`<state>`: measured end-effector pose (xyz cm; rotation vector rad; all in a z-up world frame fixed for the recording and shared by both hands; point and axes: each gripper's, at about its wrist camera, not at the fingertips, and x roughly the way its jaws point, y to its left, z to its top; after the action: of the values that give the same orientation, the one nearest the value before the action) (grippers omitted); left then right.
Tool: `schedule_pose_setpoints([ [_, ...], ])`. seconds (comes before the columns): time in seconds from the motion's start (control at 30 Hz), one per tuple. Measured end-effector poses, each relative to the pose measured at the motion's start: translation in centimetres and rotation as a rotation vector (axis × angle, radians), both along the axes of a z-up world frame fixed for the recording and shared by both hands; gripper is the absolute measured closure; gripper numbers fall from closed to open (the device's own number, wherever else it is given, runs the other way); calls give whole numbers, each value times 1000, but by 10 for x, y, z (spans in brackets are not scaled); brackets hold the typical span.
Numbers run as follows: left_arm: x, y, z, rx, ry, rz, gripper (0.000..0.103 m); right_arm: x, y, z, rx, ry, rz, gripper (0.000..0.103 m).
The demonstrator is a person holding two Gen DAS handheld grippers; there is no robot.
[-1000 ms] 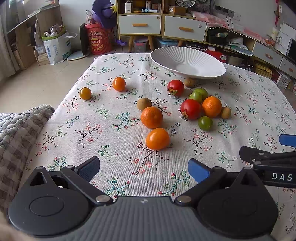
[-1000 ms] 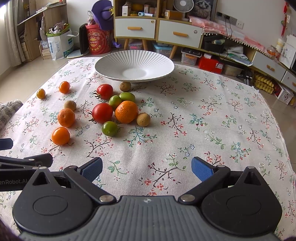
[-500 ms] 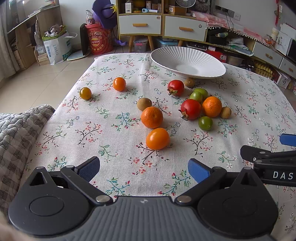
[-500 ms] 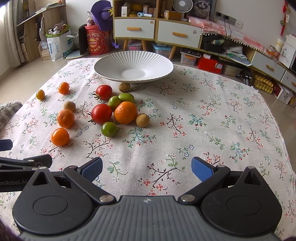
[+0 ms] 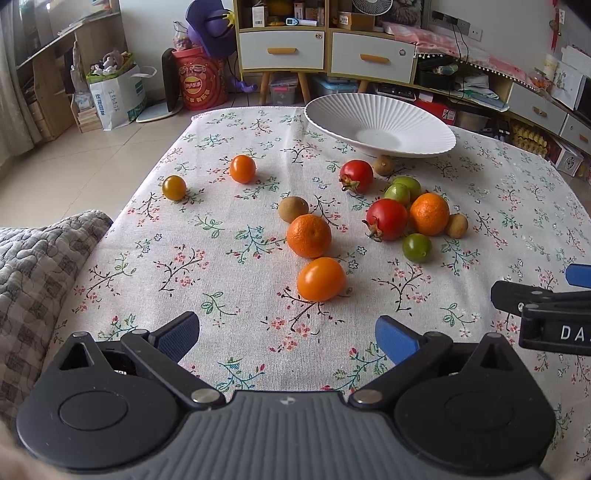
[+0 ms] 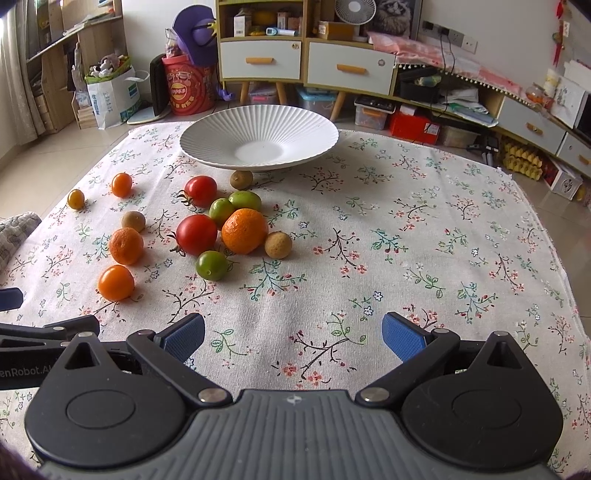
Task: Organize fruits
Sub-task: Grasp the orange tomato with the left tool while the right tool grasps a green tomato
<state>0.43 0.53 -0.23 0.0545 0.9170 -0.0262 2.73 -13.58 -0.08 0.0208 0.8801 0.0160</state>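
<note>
On the tablecloth (image 6: 406, 229), bowl (image 6: 258, 144) at the far side. Just in front of the bowl and to its left, scattered fruit (image 6: 207, 232). Behind the bowl, on the floor, cabinet (image 6: 306, 66).

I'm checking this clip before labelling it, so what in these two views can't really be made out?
- Brown fruit by the white bowl: its far side is hidden under the rim in both views.
- Right gripper in the left wrist view: cut off by the frame edge.
- Rear green tomato: partly hidden behind its neighbour.
- Shelf items: too small to identify.
</note>
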Motion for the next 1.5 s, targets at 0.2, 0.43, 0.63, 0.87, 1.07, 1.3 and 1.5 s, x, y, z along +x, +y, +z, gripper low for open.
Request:
schedule_pose_setpoints([
  [0.2, 2, 1, -4, 20, -38, -18, 1, 6, -4, -4, 45, 5, 21, 1],
  [0.43, 12, 10, -18, -38, -39, -37, 1, 17, -14, -23, 144, 34, 40, 9],
  [0.63, 17, 12, -31, -71, -68, -81, 10, 20, -14, -33, 221, 42, 86, 26],
  [0.87, 19, 13, -41, -140, -110, -141, 33, 22, -5, -38, 253, -12, 203, 40],
  [1.07, 23, 15, -45, -161, -128, -165, 44, 26, 4, -38, 249, -35, 248, 46],
  [1.3, 25, 12, -46, -157, -135, -187, 54, 35, 14, -40, 239, -46, 240, 63],
  [1.5, 28, 11, -47, -158, -131, -196, 65, 39, 22, -40, 236, -48, 236, 70],
])
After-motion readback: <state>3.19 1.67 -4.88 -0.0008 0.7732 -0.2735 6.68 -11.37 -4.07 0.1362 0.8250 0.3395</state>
